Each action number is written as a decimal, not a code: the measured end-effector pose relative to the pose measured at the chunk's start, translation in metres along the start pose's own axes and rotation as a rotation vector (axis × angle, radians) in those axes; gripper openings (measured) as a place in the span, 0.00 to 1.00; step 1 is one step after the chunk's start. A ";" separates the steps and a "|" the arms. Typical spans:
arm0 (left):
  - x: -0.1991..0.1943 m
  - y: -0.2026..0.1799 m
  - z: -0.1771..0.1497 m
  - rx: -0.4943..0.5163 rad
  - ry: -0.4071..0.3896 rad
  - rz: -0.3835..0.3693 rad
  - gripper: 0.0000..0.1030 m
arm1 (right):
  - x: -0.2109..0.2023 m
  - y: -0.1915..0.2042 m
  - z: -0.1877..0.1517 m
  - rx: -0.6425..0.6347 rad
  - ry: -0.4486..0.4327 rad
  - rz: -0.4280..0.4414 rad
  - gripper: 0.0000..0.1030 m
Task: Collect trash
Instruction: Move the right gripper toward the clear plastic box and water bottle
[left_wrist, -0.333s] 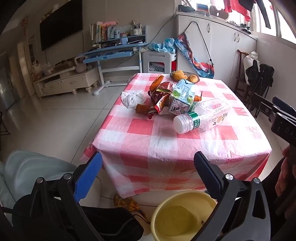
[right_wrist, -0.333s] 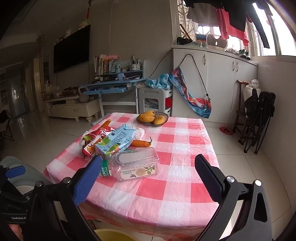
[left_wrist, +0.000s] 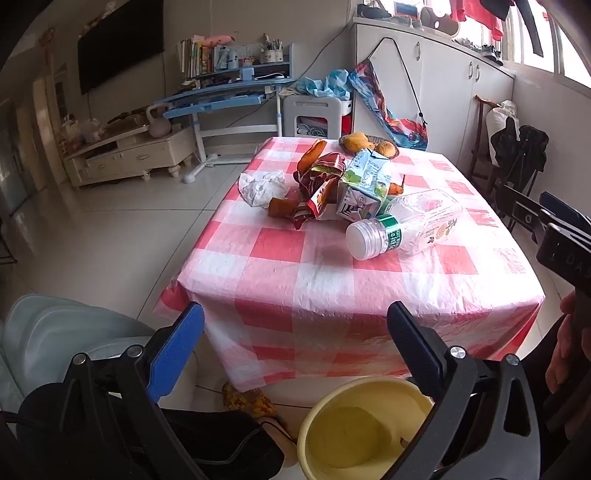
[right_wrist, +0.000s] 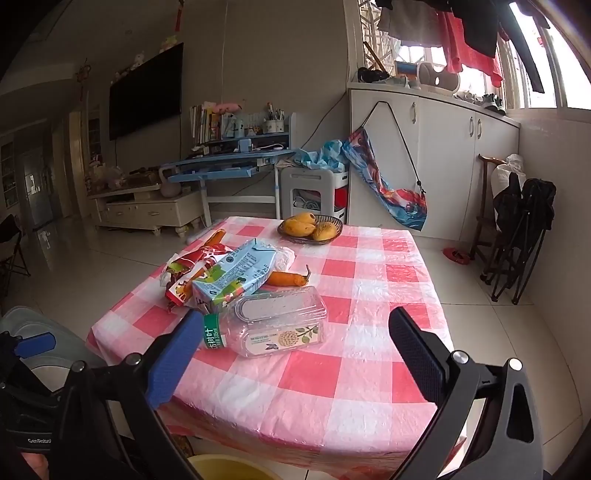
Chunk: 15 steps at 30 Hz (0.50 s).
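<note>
On the red-and-white checked table (left_wrist: 369, 291) (right_wrist: 332, 376) lies a heap of trash: a clear plastic bottle (left_wrist: 406, 227) (right_wrist: 273, 326) on its side with a white cap, a crumpled milk carton (left_wrist: 364, 184) (right_wrist: 236, 275), a red snack wrapper (left_wrist: 319, 184) (right_wrist: 184, 273) and a crumpled white tissue (left_wrist: 262, 186). A carrot (right_wrist: 286, 278) lies beside the carton. My left gripper (left_wrist: 295, 332) hangs open before the table's near edge, above a yellow bucket (left_wrist: 354, 432). My right gripper (right_wrist: 295, 341) stands open over the near table, the bottle just beyond its fingers.
A basket of mangoes (right_wrist: 310, 227) sits at the table's far side. A grey chair (left_wrist: 55, 332) stands at the near left. Folded black chairs (right_wrist: 521, 229) lean by the right wall. A blue desk (right_wrist: 229, 162) and white cabinets (right_wrist: 443, 158) line the back.
</note>
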<state>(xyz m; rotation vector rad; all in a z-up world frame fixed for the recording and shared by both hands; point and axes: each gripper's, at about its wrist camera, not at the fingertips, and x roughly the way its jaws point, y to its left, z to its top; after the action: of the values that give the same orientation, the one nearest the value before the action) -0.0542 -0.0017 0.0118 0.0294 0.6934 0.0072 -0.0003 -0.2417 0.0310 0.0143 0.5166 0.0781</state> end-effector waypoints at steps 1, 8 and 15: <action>-0.002 0.001 0.000 -0.001 0.003 -0.001 0.93 | -0.001 0.001 -0.001 0.000 0.000 0.000 0.94; -0.024 0.000 -0.005 0.000 0.033 -0.005 0.93 | -0.009 0.021 -0.001 -0.007 0.013 0.002 0.94; -0.029 0.004 -0.003 -0.002 0.049 -0.010 0.93 | -0.010 0.021 -0.001 -0.009 0.020 0.008 0.94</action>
<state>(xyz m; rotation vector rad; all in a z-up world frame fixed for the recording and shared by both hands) -0.0780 0.0021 0.0280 0.0238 0.7430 -0.0014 -0.0111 -0.2218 0.0362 0.0066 0.5362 0.0883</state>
